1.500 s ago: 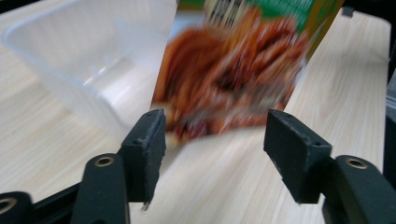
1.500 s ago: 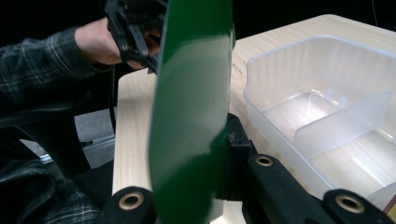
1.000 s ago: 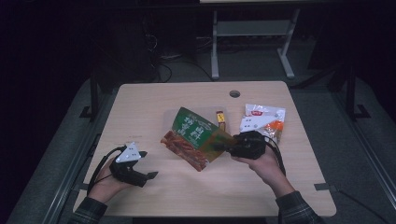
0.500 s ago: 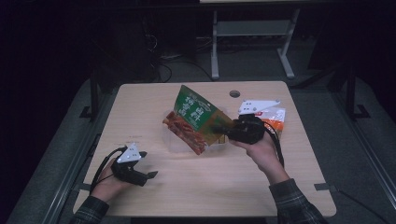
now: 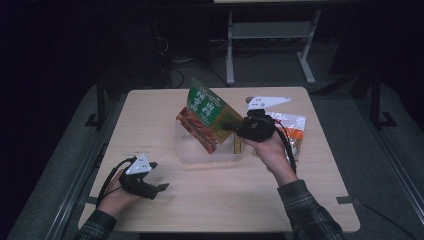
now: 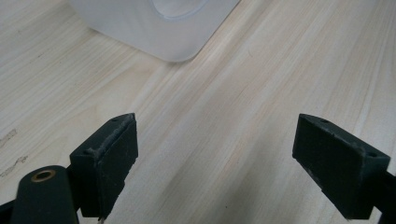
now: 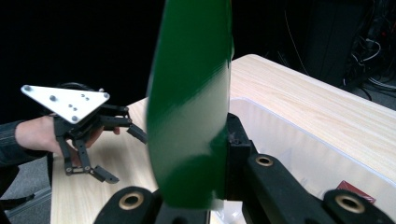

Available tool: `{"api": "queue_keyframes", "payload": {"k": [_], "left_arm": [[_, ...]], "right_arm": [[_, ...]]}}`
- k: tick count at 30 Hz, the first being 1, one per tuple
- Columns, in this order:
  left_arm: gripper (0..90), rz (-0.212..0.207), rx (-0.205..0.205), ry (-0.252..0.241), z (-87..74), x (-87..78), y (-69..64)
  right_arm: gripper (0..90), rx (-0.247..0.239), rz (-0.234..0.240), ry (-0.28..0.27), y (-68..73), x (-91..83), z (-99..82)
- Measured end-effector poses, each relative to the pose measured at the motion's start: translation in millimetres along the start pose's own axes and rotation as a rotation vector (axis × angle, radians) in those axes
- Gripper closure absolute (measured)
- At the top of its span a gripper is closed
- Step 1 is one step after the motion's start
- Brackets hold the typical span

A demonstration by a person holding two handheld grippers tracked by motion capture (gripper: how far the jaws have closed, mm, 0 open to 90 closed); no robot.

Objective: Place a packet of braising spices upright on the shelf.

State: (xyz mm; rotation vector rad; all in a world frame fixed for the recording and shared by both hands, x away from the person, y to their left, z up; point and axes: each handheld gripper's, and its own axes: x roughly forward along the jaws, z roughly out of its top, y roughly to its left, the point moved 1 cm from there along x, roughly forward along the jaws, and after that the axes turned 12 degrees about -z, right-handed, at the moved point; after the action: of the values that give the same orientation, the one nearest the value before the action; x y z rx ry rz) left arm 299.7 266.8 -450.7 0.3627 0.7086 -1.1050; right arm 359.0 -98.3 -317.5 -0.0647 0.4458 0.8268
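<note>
Gripping the green snack bag (image 5: 205,119), right gripper (image 5: 235,126) should lower it squarely into the clear tub (image 5: 186,150) below its jaws; left gripper (image 6: 215,154) rests open.

The high camera sits above my side of the table (image 5: 220,200), looking forward and down, far enough back to take in the whole top and my forearms. The camera on my left tongs (image 6: 217,163) looks closely down at the wood, catching a corner of the clear tub (image 6: 154,28). The one on my right tongs (image 7: 219,186) looks level across the table, close behind the green packet (image 7: 191,102), and shares that tub (image 7: 299,140) and my left tongs (image 7: 84,135) with the high view.
</note>
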Motion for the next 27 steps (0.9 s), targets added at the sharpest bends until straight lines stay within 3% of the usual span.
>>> {"api": "queue_keyframes", "payload": {"k": [7, 27], "left_arm": [[13.7, -0.004, -0.004, 0.003, -0.4, 0.4, 0.4], [13.7, -0.004, 0.003, 0.022, -0.7, 1.5, 0.7]], "right_arm": [[89.9, 0.011, -0.028, 0.019, -3.5, 12.1, -1.6], [89.8, 0.022, -0.048, 0.07, -3.2, 36.2, -12.6]]}}
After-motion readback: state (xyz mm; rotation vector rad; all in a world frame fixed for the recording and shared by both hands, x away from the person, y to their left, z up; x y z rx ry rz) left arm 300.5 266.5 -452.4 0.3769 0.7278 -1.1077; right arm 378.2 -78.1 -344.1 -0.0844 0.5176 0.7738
